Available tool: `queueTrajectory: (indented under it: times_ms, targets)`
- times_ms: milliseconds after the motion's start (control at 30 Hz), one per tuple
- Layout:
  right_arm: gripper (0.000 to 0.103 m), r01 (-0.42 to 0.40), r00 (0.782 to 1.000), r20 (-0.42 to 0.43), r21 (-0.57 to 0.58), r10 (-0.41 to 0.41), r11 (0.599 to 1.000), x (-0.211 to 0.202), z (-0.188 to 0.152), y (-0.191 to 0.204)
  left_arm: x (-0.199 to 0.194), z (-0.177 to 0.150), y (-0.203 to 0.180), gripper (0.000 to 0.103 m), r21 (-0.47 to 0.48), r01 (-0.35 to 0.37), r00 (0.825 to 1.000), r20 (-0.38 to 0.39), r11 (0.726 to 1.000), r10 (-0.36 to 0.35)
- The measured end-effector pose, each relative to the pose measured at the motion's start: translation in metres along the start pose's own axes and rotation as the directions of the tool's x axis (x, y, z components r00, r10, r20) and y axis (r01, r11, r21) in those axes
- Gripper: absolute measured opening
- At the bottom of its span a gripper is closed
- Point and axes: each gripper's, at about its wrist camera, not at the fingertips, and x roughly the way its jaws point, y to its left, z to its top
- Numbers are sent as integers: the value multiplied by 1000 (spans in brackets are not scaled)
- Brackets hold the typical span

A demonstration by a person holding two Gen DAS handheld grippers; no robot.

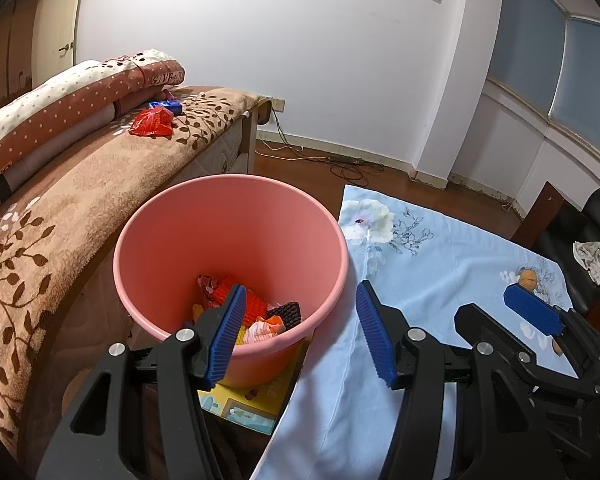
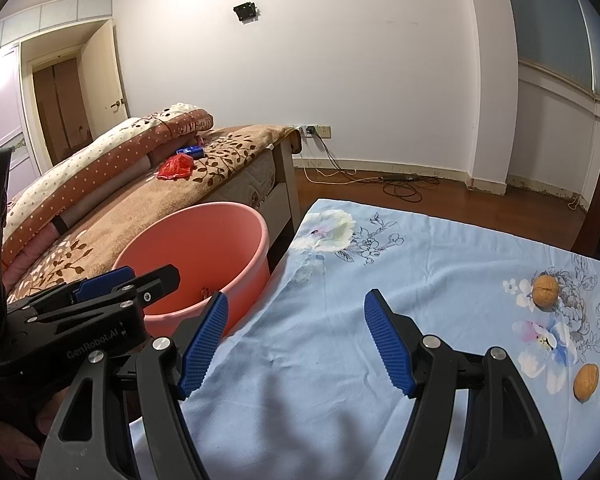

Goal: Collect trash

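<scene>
The left hand-held gripper (image 1: 300,320) is held released over the near rim of a pink plastic bucket (image 1: 172,248), with its blue ribbed pads spread wide and nothing between them. Inside the bucket, a heap of trash (image 1: 256,312) is seen at the bottom: red and orange wrappers, a dark ridged piece and some yellow scraps. The bucket is set between a bed (image 1: 80,200) covered with a brown leaf-patterned blanket and the left edge of a bench covered with a light blue floral cloth (image 2: 340,280). The right hand-held gripper (image 2: 296,344) is held over the near part of the bench, also released, its pads well apart with nothing held. Two walnuts are left on the cloth near the right edge of the bench: one (image 2: 545,287) on the printed flowers, the other (image 2: 586,382) nearer the front. On the bed, a crumpled red plastic wrapper (image 1: 152,122) is seen just beside a small blue packet (image 1: 166,106), both next to a folded polka-dot quilt (image 1: 60,100).
</scene>
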Motion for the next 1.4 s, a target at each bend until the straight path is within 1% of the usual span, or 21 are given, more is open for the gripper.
queueTrajectory:
  times_ms: [533,1400]
  targets:
    - [70,4,1000,-7,1,-4,1000,4,-10,-4,2,-2,-1,58,8,0,1000,-9,1000,0]
    - [69,6,1000,-14,5,-5,1000,5,-10,-6,4,-4,-2,58,7,-5,1000,-17,1000,5]
